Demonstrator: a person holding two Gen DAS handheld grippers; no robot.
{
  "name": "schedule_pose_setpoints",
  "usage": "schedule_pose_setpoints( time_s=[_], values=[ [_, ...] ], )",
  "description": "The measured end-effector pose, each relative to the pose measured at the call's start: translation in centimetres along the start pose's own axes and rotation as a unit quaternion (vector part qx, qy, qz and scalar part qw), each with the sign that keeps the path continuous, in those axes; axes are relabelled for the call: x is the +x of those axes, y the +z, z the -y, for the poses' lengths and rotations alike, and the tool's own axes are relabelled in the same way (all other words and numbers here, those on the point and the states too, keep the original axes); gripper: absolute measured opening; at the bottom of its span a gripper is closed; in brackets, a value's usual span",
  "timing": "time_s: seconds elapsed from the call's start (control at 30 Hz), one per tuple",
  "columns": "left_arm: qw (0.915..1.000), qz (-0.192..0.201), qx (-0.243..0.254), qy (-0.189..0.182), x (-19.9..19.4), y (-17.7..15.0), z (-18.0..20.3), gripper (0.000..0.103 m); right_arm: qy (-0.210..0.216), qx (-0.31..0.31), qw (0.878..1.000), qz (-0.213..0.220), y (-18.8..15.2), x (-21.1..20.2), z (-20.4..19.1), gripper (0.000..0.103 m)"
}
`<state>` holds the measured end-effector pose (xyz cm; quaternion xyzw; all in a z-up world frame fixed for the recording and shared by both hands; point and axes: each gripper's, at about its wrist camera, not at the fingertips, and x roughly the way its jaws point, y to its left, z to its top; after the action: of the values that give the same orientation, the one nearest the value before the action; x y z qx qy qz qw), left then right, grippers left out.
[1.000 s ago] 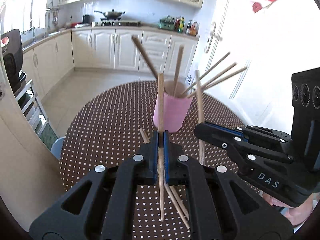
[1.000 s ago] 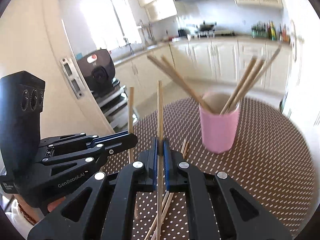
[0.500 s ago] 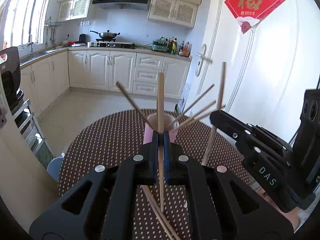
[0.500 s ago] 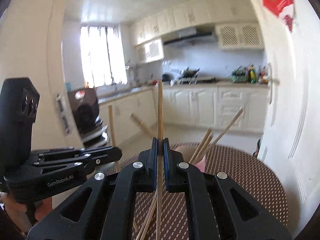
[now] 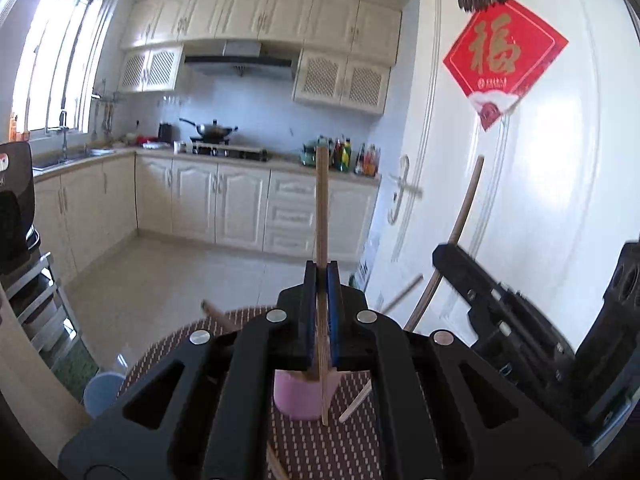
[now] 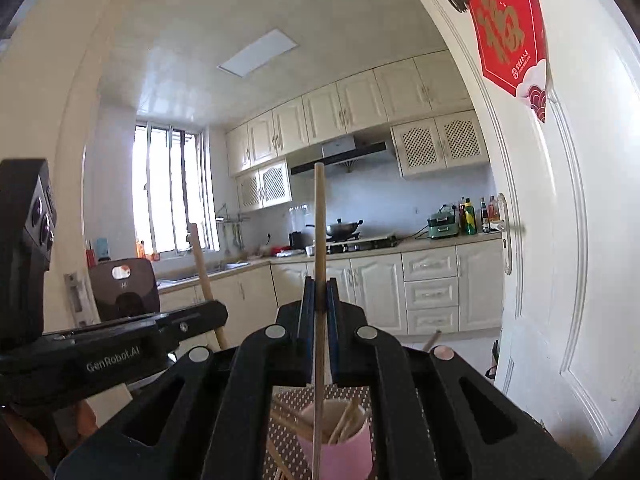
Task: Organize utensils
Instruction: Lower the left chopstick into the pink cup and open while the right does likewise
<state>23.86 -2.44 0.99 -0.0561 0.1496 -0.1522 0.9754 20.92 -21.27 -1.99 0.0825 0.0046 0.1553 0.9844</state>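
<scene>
Since the earlier frames both grippers have come up and tipped toward level; the views now take in upper cabinets and ceiling where the table filled them before, and the pink cup sits low, partly behind the jaws.

Left gripper (image 5: 321, 276): jaws pressed together, pinching one wooden chopstick (image 5: 321, 208) upright, its lower end hanging in front of the pink cup (image 5: 298, 398).

Right gripper (image 6: 319, 292): also clamped on a single chopstick (image 6: 319, 220), vertical, lower end dropping past the cup's rim in that view; can't tell if it's inside.

Cup stands on the brown dotted tablecloth (image 5: 168, 350) w/ several chopsticks (image 6: 347, 420) already leaning in it. A few loose sticks (image 5: 356, 400) lie on the cloth beside the cup.

Each gripper shows in the other's view, side by side, apart.
</scene>
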Motion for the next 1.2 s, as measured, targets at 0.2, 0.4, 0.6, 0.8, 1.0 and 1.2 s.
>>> schedule_pose_setpoints(
  time_s=[0.2,0.4,0.6,0.8,1.0,1.2],
  values=[
    [0.9995,0.028,-0.006,0.015,1.4,0.9,-0.3,0.005,-0.005,0.004,1.000,0.017,0.1,1.6,0.1,0.004],
    [0.9989,0.037,-0.024,0.014,3.3,1.1,-1.0,0.005,-0.005,0.002,0.999,0.033,0.7,2.1,0.3,0.004],
    [0.9996,0.019,-0.011,0.016,4.6,-0.1,-1.1,0.005,-0.005,-0.018,0.999,0.028,0.2,2.9,-0.1,0.004],
    [0.9998,-0.009,-0.011,0.014,5.3,-1.0,-1.6,0.006,-0.002,-0.019,1.000,0.008,-0.5,3.2,0.3,0.004],
    [0.9996,-0.015,-0.017,0.014,5.1,-1.1,-1.6,0.007,0.000,-0.020,1.000,-0.010,-0.8,3.0,0.5,0.004],
    [0.9994,-0.026,-0.017,0.016,4.6,-1.2,-1.5,0.007,0.002,-0.019,0.999,-0.029,-1.4,2.9,0.5,0.004]
  ],
)
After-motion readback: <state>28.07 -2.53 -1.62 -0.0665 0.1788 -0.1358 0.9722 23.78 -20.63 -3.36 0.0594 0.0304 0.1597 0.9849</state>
